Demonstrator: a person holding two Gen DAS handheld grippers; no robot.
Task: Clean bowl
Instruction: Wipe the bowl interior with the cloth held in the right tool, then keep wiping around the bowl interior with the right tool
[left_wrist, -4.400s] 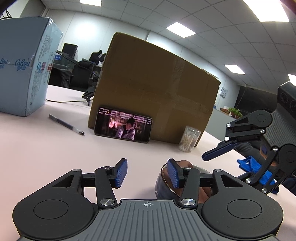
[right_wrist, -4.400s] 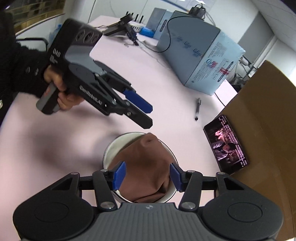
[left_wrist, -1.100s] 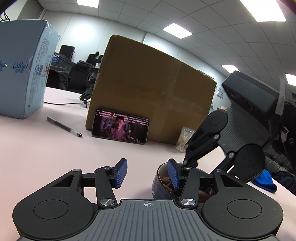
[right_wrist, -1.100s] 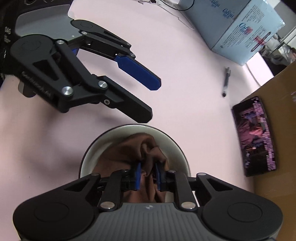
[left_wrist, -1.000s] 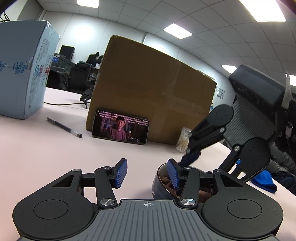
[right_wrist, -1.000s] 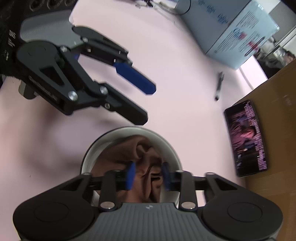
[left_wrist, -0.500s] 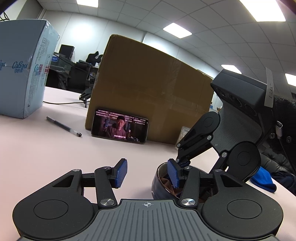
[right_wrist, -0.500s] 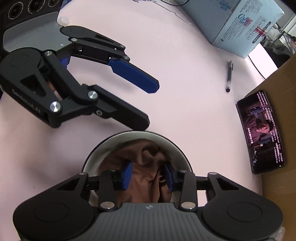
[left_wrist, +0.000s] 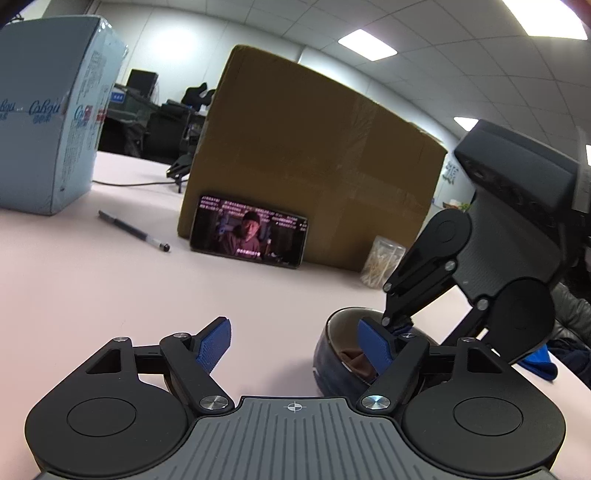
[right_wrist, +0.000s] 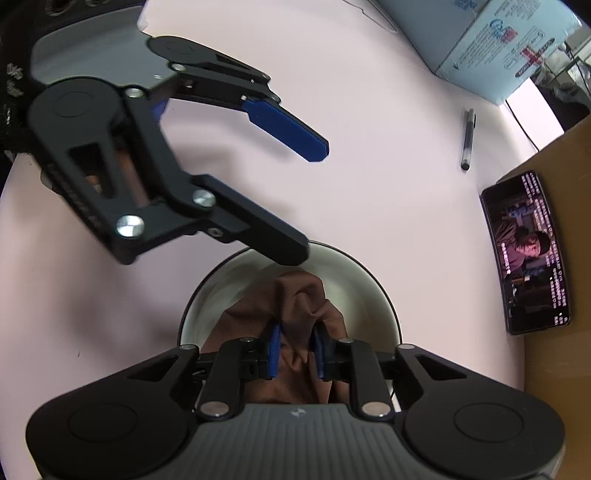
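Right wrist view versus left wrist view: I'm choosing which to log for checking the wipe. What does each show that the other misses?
Only the right wrist view looks down into the bowl: its pale inside and the right gripper, jaws pinching a fold of the brown cloth.

Only the left wrist view shows the jar of cotton swabs and the cardboard box's front.

Both show the bowl, phone, pen, blue carton and the open left gripper.
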